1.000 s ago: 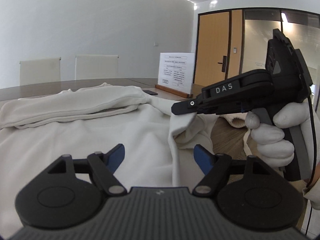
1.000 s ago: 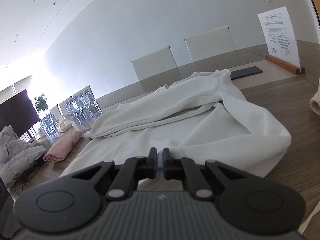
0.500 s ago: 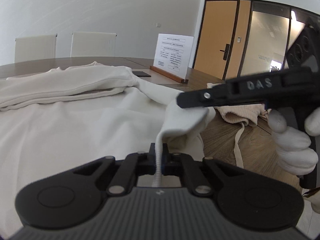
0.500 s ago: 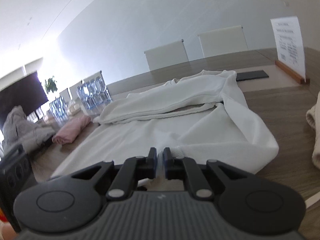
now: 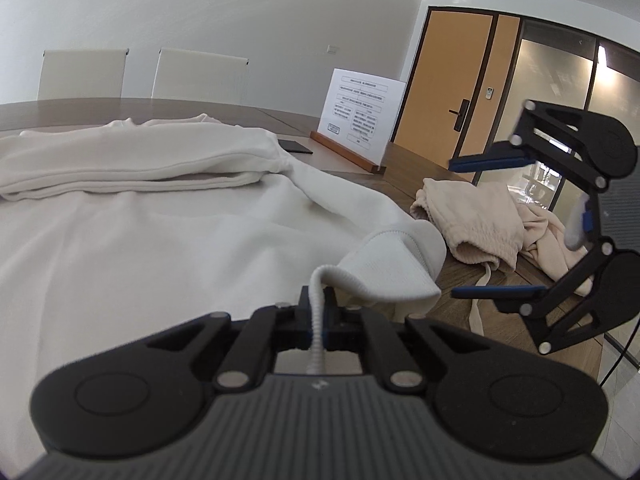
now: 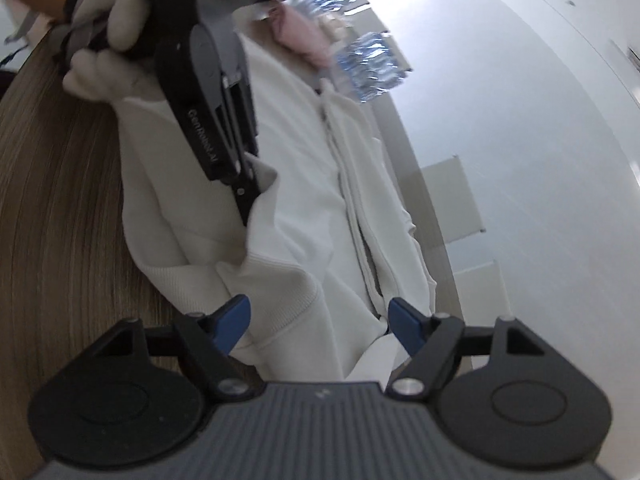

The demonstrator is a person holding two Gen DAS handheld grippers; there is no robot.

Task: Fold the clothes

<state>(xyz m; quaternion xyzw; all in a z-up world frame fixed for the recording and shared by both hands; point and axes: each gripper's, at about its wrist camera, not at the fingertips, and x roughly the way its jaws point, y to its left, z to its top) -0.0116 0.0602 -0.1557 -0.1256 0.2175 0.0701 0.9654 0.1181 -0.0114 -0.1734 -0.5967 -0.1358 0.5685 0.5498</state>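
A white sweatshirt (image 5: 152,216) lies spread across the wooden worktop (image 5: 416,168), one sleeve folded over its upper part, fabric softly creased. The left gripper (image 5: 318,312) has its jaws clamped together on the ribbed edge of the garment, lifting a cuff-like fold. A beige garment (image 5: 472,220) lies crumpled just beside it. The right gripper (image 5: 496,228) hangs above the worktop, its jaws apart and empty.

We see a brown wood-grain counter (image 5: 412,164). On it lies a white garment (image 5: 160,232) spread across the near left, a beige garment (image 5: 472,220) at right, and a paper sign (image 5: 360,116) in a wooden base and a dark flat object (image 5: 294,146) farther back.
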